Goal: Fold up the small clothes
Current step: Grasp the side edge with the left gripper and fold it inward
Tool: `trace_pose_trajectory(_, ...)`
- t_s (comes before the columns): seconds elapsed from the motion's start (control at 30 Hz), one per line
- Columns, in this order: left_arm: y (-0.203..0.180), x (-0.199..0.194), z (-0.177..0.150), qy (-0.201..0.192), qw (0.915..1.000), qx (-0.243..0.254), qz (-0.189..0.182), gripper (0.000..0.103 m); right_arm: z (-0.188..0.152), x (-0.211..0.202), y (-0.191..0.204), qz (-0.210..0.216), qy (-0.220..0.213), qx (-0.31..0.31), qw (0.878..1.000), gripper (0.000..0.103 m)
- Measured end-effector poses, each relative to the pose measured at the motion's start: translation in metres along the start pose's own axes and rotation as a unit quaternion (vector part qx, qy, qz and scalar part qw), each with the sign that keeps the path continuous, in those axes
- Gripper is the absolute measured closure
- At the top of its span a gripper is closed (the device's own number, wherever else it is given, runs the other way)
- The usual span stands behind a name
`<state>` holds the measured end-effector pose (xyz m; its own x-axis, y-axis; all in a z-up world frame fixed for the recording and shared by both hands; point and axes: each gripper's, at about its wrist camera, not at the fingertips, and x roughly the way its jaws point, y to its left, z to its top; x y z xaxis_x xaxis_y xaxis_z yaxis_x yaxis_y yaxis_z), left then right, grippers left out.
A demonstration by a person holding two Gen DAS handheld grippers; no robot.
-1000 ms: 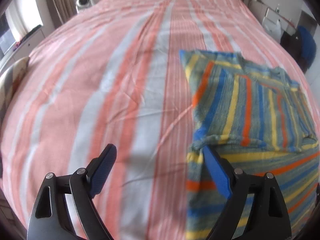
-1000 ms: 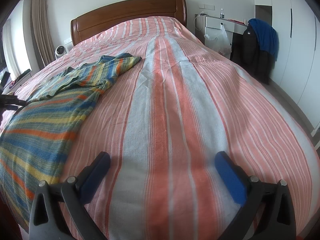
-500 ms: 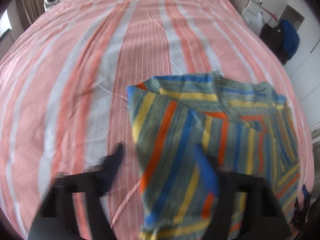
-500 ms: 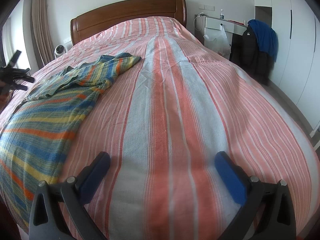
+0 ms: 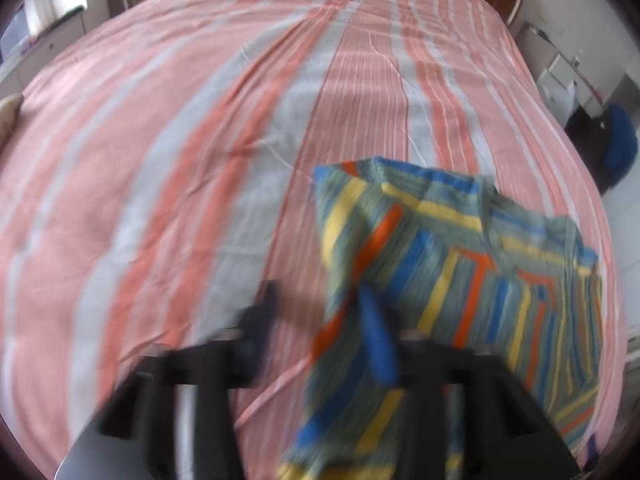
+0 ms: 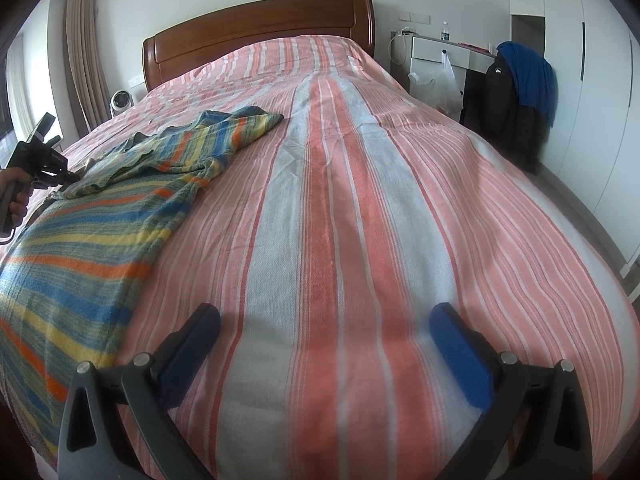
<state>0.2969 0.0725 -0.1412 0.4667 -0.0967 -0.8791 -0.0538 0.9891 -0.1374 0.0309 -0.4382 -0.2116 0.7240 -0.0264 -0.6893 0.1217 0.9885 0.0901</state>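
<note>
Nearest the right wrist view, the right tool [image 6: 324, 344], two dark arms tipped with blue pads, stands with its jaws wide apart and nothing between them, poised over bare bedding. Beneath it runs the bed's pink, orange and grey striped cotton cover [image 6: 360, 200].

In the blurred left wrist view, the left tool [image 5: 320, 320] has its jaws partly apart after just opening. A fold of the small knitted sweater with blue, yellow, orange and grey-green stripes [image 5: 460, 264] lies against the right-hand blue pad, but whether the pads pinch the cloth is lost in the blur.

The sweater [image 6: 100, 224] lies spread on the left side of the bed, a sleeve folded in across its body, the lower hem near the bed's front edge. A person's hand [image 6: 16, 200] grips the left tool's handle beside the garment's edge.

The knit looks soft, light and limp: it will likely sag and drag on the cover, not slide. A sound hold would be a pinch at a hem corner or a shoulder seam, through both layers.

Farther off stand the brown wooden headboard [image 6: 260, 28], a white bedside cabinet [image 6: 444, 52] and a blue garment draped over a black jacket [image 6: 528, 76].
</note>
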Motion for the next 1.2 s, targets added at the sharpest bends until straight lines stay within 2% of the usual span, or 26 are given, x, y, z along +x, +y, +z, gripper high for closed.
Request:
trace_pose_trajectory(0.03, 0.002, -0.01, -0.005, -0.01, 0.9998, 0.016, 0.003, 0.023, 0.0, 0.0, 0.0, 0.0, 0.0, 0.0, 1.0, 0.0)
trace_pose_trajectory(0.1, 0.008, -0.033, -0.019, -0.034, 0.9979, 0.055, 0.009, 0.015, 0.0, 0.0, 0.0, 0.0, -0.001, 0.0, 1.0, 0.0)
trace_pose_trajectory(0.2, 0.028, -0.056, -0.044, -0.045, 0.9935, 0.099, 0.033, 0.011, -0.001, -0.001, 0.001, -0.001, -0.001, 0.0, 1.0, 0.0)
trace_pose_trajectory(0.27, 0.051, -0.064, -0.062, -0.051, 0.9907, 0.111, 0.061, 0.009, -0.001, -0.001, 0.001, -0.001, -0.001, -0.001, 1.0, 0.0)
trace_pose_trajectory(0.33, 0.07, -0.068, -0.073, -0.058, 0.9894, 0.104, 0.083, 0.009, -0.001, -0.001, 0.001, -0.001, -0.001, -0.001, 1.0, 0.0)
trace_pose_trajectory(0.37, 0.087, -0.066, -0.079, -0.059, 0.9905, 0.084, 0.091, 0.009, -0.001, 0.0, 0.0, -0.001, -0.002, -0.001, 1.0, 0.0)
trace_pose_trajectory(0.5, 0.13, -0.047, -0.096, -0.041, 0.9958, 0.008, 0.081, 0.008, -0.002, 0.0, -0.001, -0.003, -0.008, -0.003, 1.0, 0.0)
trace_pose_trajectory(0.53, 0.136, -0.044, -0.1, -0.046, 0.9963, -0.005, 0.073, 0.004, -0.002, 0.0, -0.001, -0.004, -0.01, -0.004, 1.0, 0.0)
trace_pose_trajectory(0.57, 0.14, -0.044, -0.105, -0.069, 0.9953, -0.015, 0.066, 0.003, -0.002, 0.0, -0.001, -0.003, -0.011, -0.005, 1.0, 0.0)
trace_pose_trajectory(0.7, 0.138, -0.037, -0.109, -0.088, 0.9936, -0.008, 0.07, 0.0, -0.002, -0.001, -0.004, -0.002, -0.016, -0.006, 1.0, 0.0)
trace_pose_trajectory(0.87, 0.149, -0.035, -0.11, -0.082, 0.9955, -0.02, 0.043, 0.001, -0.002, 0.0, -0.003, -0.003, -0.02, -0.009, 1.0, 0.0)
trace_pose_trajectory(1.2, 0.146, -0.036, -0.113, -0.088, 0.9948, -0.014, 0.051, 0.001, -0.003, -0.002, -0.003, -0.003, -0.023, -0.011, 1.0, 0.0)
